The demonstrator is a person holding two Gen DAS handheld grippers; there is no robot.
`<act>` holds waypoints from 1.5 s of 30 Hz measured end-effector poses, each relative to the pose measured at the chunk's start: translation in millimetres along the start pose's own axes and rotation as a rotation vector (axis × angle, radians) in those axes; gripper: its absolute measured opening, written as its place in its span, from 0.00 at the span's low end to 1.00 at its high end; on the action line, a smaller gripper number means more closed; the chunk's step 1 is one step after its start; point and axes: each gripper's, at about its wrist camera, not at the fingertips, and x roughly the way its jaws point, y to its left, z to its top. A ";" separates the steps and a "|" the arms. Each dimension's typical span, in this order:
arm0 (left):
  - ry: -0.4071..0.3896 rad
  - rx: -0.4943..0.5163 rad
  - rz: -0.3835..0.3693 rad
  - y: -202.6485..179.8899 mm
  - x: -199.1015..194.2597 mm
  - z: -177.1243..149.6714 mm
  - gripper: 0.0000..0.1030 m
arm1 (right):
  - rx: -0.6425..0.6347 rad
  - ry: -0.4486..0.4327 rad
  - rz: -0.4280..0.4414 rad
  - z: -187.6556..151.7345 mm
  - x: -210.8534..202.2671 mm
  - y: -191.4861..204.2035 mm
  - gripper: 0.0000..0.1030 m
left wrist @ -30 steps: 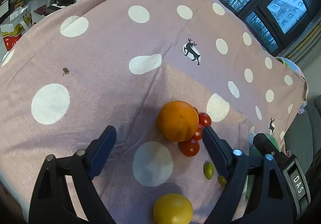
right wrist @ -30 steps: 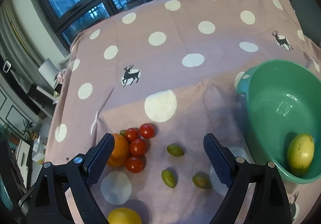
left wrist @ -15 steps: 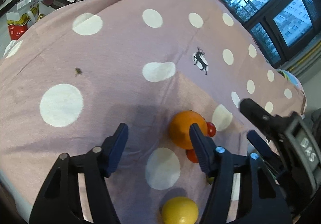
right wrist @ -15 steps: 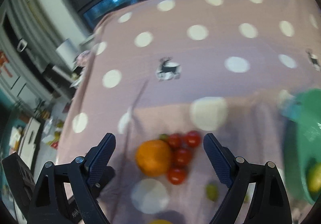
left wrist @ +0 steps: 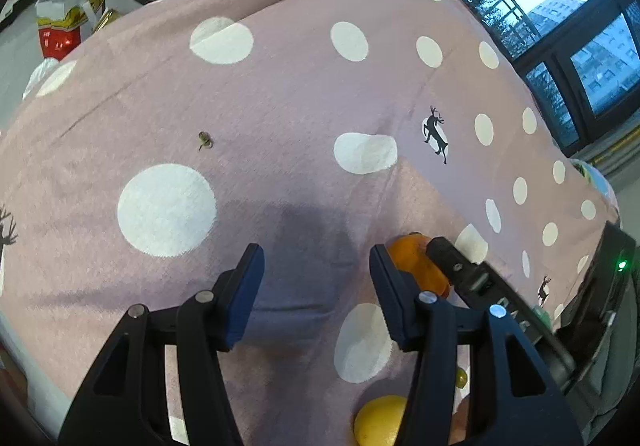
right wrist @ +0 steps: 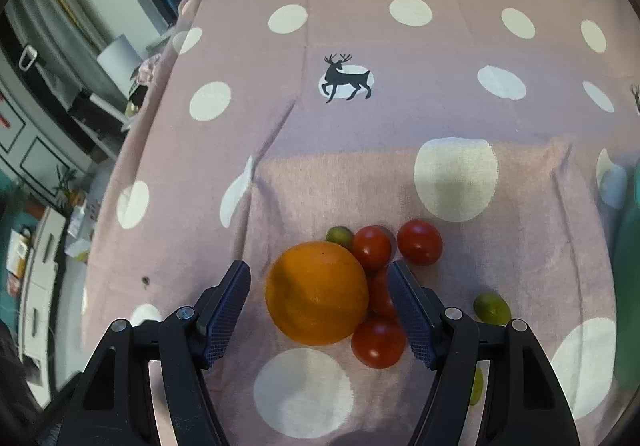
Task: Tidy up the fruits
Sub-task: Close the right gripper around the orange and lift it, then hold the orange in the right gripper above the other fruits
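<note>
Orange-skinned, the orange (right wrist: 317,292) is framed on the cloth (right wrist: 400,126) by the right gripper (right wrist: 319,312), its half-open jaws just closing without contact, and the touching tomatoes (right wrist: 378,342) could be pinched; nothing is held by the left gripper (left wrist: 316,288).

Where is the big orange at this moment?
In the right wrist view the orange lies on the dotted cloth at lower centre, between the right hand-held gripper's open jaws, touching red tomatoes on its right.
</note>
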 end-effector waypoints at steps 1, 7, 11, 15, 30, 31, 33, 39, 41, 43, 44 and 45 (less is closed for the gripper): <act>0.001 -0.004 -0.004 0.7 -0.5 -0.3 0.52 | -0.002 0.006 -0.005 -0.6 2.0 -0.4 0.71; 0.007 -0.006 -0.005 0.0 0.1 -0.7 0.52 | -0.045 0.025 -0.022 -4.2 10.5 8.9 0.71; 0.004 -0.012 0.000 1.6 -0.5 -0.3 0.53 | -0.091 0.029 -0.068 -7.1 17.1 17.1 0.71; 0.009 -0.013 0.006 2.1 1.3 0.4 0.54 | -0.094 0.049 -0.088 -7.5 23.7 18.5 0.70; 0.007 0.034 0.004 -11.5 1.7 -6.2 0.54 | 0.053 0.058 0.036 -11.1 -8.0 -16.5 0.62; 0.007 0.040 0.003 -13.3 1.6 -6.8 0.54 | 0.073 0.048 0.039 -11.3 -14.0 -21.4 0.62; 0.007 0.054 -0.001 -17.7 2.2 -8.4 0.54 | 0.107 0.029 0.043 -12.6 -25.5 -32.2 0.62; 0.030 0.118 -0.016 -36.9 8.2 -17.3 0.54 | 0.183 0.019 0.022 -28.2 -48.4 -64.0 0.62; 0.044 0.148 -0.016 -45.5 11.8 -22.3 0.54 | 0.207 0.024 0.027 -35.4 -50.9 -73.2 0.62; 0.052 0.174 -0.020 -52.0 13.9 -26.1 0.54 | 0.233 0.052 0.019 -44.4 -49.4 -82.3 0.62; 0.056 0.188 -0.023 -55.8 15.2 -28.4 0.54 | 0.234 0.043 0.028 -45.7 -51.0 -84.3 0.62; 0.061 0.198 -0.025 -58.9 16.5 -30.6 0.54 | 0.226 0.045 0.031 -45.8 -52.0 -84.9 0.62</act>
